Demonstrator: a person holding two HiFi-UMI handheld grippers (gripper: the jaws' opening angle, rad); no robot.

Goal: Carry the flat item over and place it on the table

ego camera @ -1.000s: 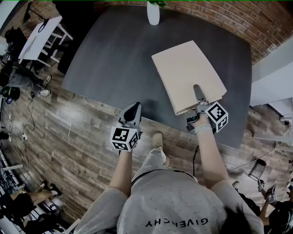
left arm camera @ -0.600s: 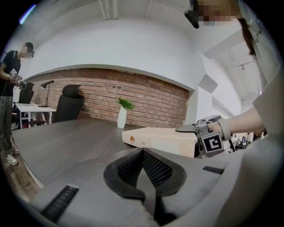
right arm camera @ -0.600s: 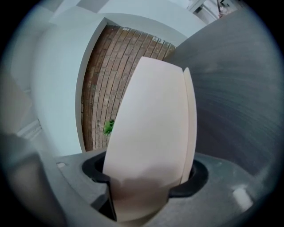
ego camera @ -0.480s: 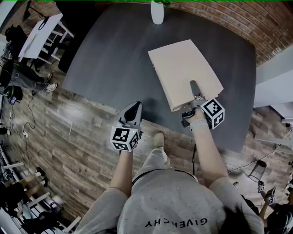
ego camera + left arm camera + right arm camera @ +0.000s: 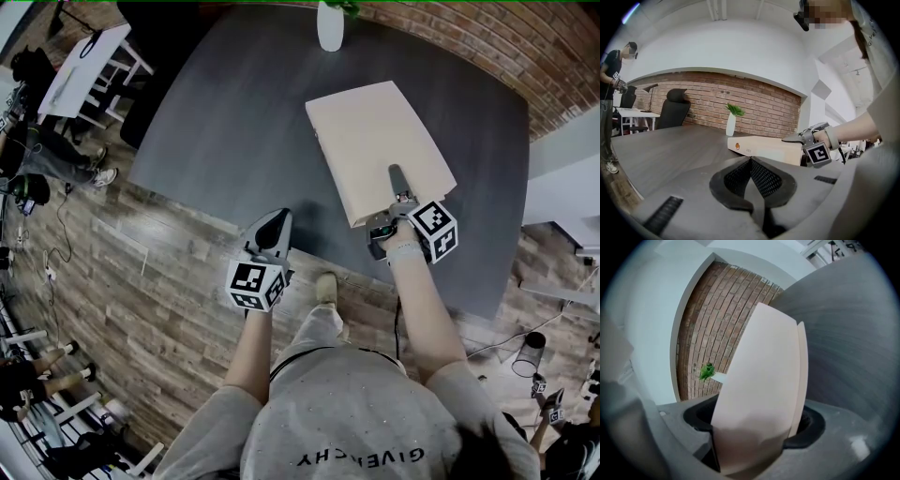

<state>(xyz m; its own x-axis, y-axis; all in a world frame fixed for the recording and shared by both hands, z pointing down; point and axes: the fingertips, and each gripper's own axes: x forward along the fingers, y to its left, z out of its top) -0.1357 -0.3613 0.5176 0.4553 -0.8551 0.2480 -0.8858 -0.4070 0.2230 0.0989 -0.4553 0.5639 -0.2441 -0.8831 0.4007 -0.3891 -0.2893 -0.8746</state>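
Jaws of right gripper (image 5: 397, 189) were opening around near edge of box (image 5: 375, 141), which lay on worktop (image 5: 234, 112); left gripper (image 5: 272, 225) jaws were together.

White vase (image 5: 330, 28) w/ green plant (image 5: 735, 109) stands before brick wall (image 5: 450, 33). Wood-plank floor (image 5: 141, 272) below. Black office chair (image 5: 675, 108), white desk (image 5: 84, 70), 1 standing person (image 5: 609, 93) at left.

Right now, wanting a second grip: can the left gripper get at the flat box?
Probably yes: only bare table lies between the left gripper and the flat box, though its shut jaws must open first.
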